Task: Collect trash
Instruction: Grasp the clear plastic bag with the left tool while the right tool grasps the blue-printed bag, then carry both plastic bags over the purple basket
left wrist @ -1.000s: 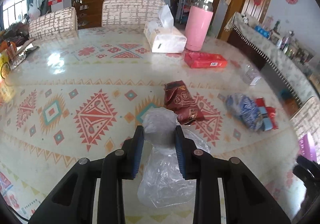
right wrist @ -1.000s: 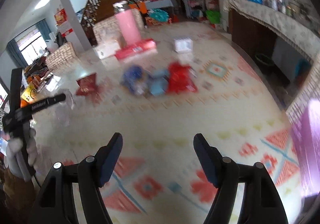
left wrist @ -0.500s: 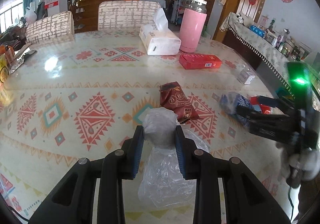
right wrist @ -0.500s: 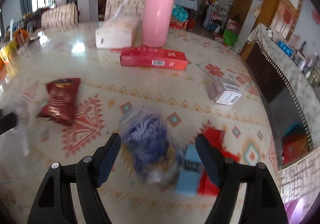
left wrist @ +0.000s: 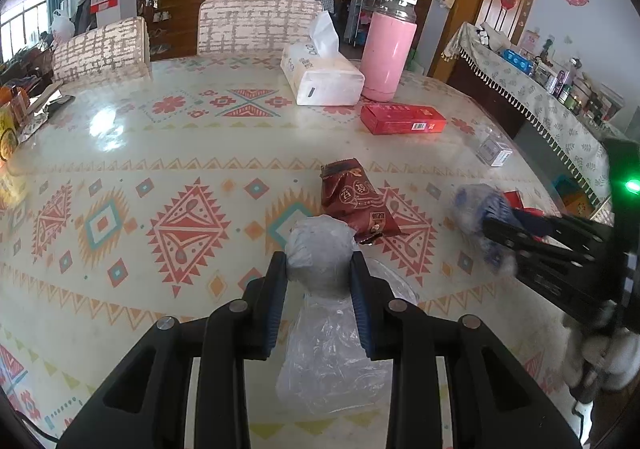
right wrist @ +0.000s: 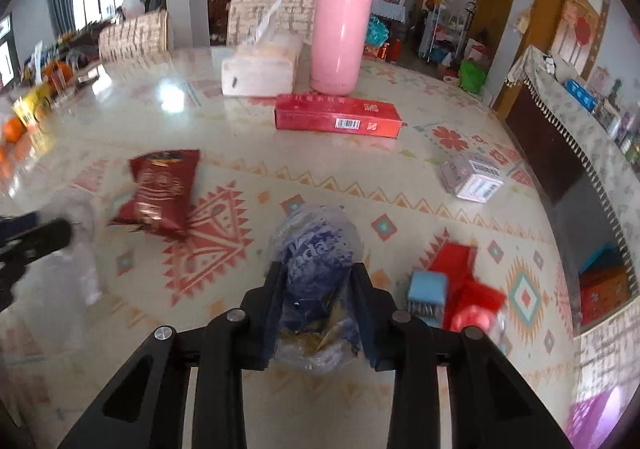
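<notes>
Patterned table [left wrist: 192, 137], left fingers [left wrist: 276, 289] clamping clear bag [left wrist: 320, 261], right fingers [right wrist: 274, 289] pinching blue wrapper [right wrist: 316, 249], small box [right wrist: 474, 177] clearest in right view

We see a glossy patterned tabletop [left wrist: 120, 137], a crinkled clear plastic bag [left wrist: 332, 361], and a shiny foil snack wrapper [left wrist: 354, 201].

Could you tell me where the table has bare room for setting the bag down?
Bare stretch left of the brown snack packet, reaching toward the chairs. Crowded right of it: blue wrapper, red box, tissue pack.
</notes>
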Available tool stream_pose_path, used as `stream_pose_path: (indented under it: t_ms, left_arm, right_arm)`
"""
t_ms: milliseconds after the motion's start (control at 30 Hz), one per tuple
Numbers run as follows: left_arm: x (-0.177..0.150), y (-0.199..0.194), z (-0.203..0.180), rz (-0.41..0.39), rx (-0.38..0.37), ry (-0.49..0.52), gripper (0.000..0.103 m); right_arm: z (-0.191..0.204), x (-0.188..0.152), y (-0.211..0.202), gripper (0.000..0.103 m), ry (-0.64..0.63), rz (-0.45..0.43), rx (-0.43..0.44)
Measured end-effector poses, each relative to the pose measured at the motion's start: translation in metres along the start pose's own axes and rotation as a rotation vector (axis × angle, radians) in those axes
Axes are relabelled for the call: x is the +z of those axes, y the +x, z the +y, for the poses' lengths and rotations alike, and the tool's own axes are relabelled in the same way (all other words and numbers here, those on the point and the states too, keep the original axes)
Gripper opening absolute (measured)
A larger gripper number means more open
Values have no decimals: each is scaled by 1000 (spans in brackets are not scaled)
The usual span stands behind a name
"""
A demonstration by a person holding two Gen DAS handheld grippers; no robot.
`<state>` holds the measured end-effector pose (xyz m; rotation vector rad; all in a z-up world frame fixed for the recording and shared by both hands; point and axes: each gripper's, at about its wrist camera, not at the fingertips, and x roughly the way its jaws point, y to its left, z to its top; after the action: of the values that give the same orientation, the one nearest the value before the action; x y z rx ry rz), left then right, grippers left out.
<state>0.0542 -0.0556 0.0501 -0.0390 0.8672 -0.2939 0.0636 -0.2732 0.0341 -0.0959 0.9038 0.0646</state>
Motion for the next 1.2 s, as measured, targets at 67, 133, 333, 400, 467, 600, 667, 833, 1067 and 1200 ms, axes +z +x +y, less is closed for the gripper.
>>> stream_pose_path:
  t_ms: [67, 133, 333, 400, 467, 600, 667, 833, 1067, 1200]
  left_arm:
    - [-1, -1, -1, -2, -1, 3, 30]
    - [-1, -2, -2, -6, -2, 5, 30]
    - [-2, -8, -6, -20, -6, 16, 30]
    - [-3, -8, -8, -23, 0, 23, 30]
    - [-5, -7, -9, -21, 5, 27, 30]
    - [-6, -3, -10, -17, 13, 30, 30]
    - [-7, -2, -12, -18, 16, 33, 30]
    - [-15, -8, -27, -31, 17, 68, 30]
    - [-37, -24, -77, -50, 37, 197, 30]
    - [-47, -37, -104, -41, -6, 227, 30]
  right_arm:
    - [-2, -7, -12, 36, 28, -11, 15]
    - [-5, -19, -29, 36, 57, -25, 23]
    - [-14, -67, -77, 36, 131, -44, 38]
    - [-20, -83, -92, 36, 164, -54, 32]
    - [-28, -100, -107, 36, 206, -72, 30]
    - [-44, -131, -134, 36, 264, -91, 0]
    - [-53, -143, -145, 36, 286, -101, -20]
    - [-82, -175, -171, 36, 373, -132, -42]
    - [-118, -202, -191, 36, 448, -175, -37]
    - [-138, -216, -199, 36, 491, -202, -21]
